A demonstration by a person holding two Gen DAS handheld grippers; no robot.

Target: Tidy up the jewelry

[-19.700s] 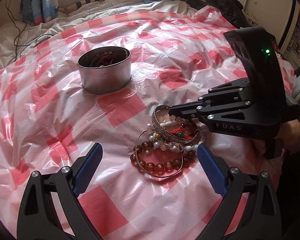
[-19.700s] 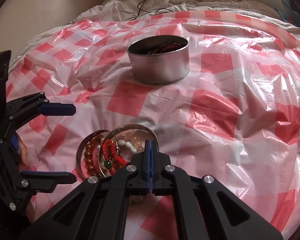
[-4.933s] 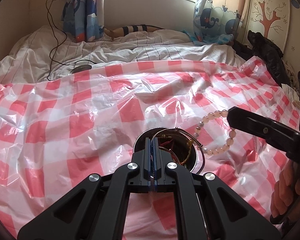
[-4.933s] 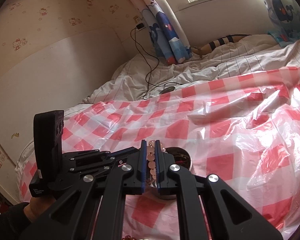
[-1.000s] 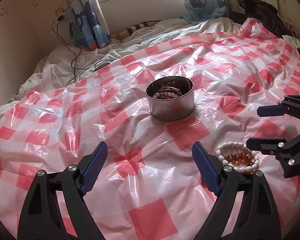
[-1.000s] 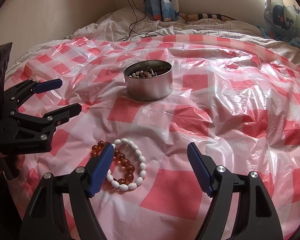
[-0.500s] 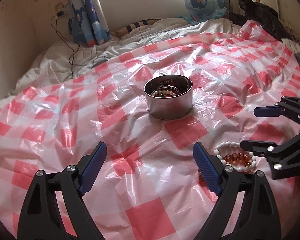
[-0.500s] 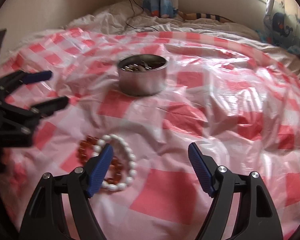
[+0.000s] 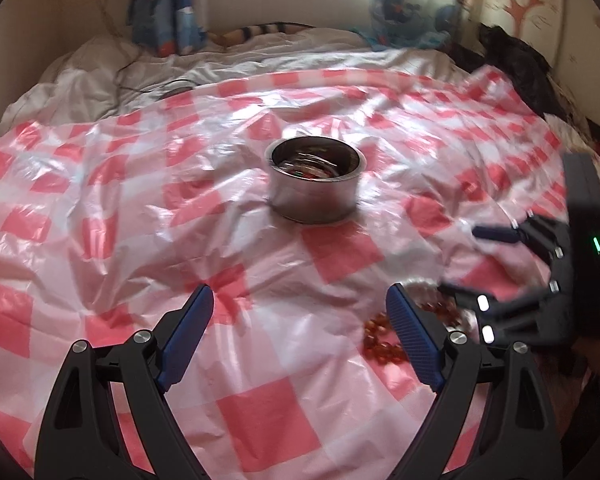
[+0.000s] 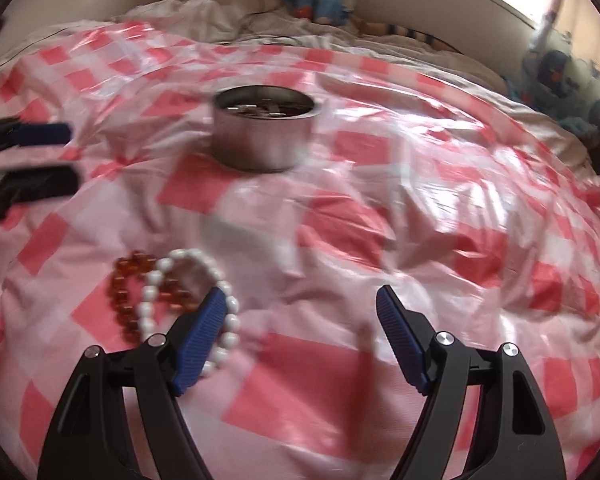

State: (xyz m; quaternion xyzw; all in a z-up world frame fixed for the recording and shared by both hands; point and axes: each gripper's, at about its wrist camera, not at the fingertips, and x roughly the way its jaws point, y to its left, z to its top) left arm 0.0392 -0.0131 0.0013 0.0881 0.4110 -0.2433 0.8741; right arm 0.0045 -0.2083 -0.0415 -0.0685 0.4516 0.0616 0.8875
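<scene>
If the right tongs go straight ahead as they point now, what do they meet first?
Probably only the checked plastic sheet. The right tongs are open, the white bead bracelet lies by their left finger, and the metal tin stands farther left; depth is unclear.

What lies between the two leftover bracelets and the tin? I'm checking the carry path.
Only bare checked plastic sheet, wrinkled, shows in the right wrist view between the white bead bracelet, the amber bead bracelet and the metal tin.
</scene>
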